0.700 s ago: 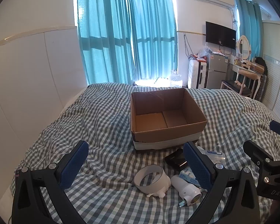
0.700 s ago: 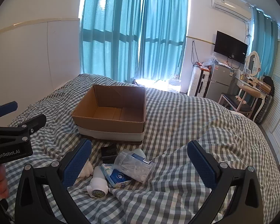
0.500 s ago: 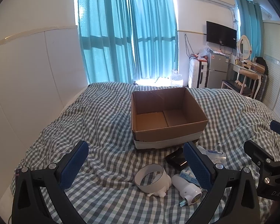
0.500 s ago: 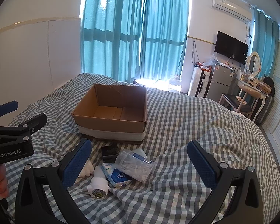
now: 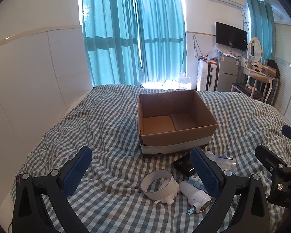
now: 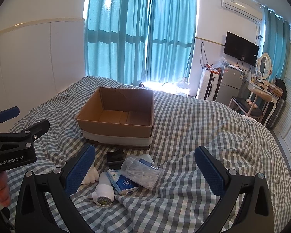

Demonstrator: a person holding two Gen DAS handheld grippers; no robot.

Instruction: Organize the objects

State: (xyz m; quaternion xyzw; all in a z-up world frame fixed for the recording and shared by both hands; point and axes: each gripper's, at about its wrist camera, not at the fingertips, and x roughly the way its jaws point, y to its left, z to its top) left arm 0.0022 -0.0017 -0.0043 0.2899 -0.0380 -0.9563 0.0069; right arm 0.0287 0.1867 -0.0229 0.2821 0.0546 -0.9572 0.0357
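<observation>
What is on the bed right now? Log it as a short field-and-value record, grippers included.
surface: checked bedspread
container: open cardboard box, nothing seen inside
loose items, all in front of the box: white ring-shaped object, white plug-in device, blue-and-white tissue pack, clear jar of cotton swabs, small black box
left gripper: open, holding nothing
right gripper: open, holding nothing

I see daylight glowing through the teal curtains (image 5: 133, 38) at upper centre, blown out white on the floor strip (image 6: 164, 84) below them. The bed is evenly lit with soft shadows. Edges bend fisheye-style, corners black; focus stays sharp.
</observation>
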